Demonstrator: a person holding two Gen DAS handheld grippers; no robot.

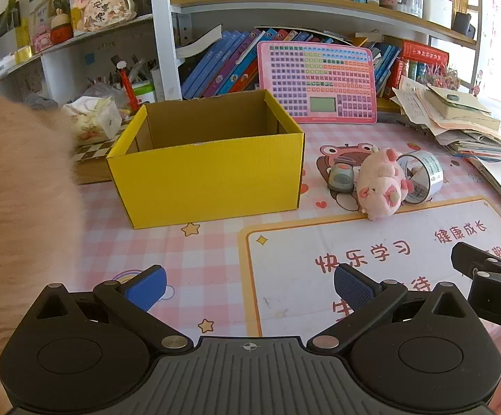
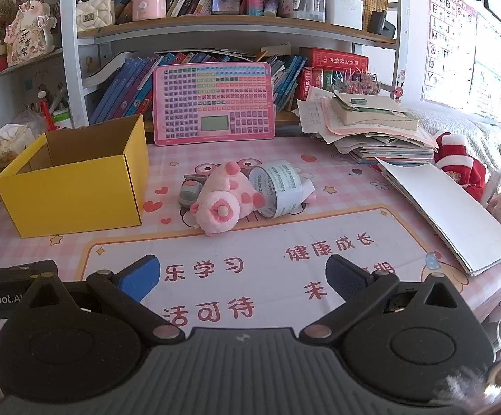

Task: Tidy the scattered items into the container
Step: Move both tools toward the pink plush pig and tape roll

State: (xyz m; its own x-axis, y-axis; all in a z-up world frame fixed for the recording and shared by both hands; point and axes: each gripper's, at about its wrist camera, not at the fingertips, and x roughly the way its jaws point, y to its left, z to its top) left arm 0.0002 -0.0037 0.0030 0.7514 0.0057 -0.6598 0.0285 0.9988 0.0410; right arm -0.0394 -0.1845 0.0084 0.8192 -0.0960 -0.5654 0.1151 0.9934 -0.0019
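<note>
An open yellow cardboard box (image 1: 205, 176) (image 2: 74, 190) stands on the pink desk mat, and its inside looks bare. To its right lie a pink plush pig (image 1: 381, 183) (image 2: 223, 204), a roll of clear tape (image 1: 423, 176) (image 2: 278, 186) leaning on the pig, and a small grey-green gadget (image 1: 341, 178) (image 2: 190, 192) on the pig's left. My left gripper (image 1: 250, 288) hovers open over the mat in front of the box, holding nothing. My right gripper (image 2: 242, 280) is open too, well short of the pig, with nothing between its fingers.
A pink keyboard-like learning board (image 2: 212, 103) leans on rows of books at the back. A stack of papers and books (image 2: 371, 128) and a white sheet (image 2: 451, 211) fill the right side. A tissue pack (image 1: 91, 117) sits left of the box. A blurred furry mass (image 1: 19, 207) covers the left wrist view's left side.
</note>
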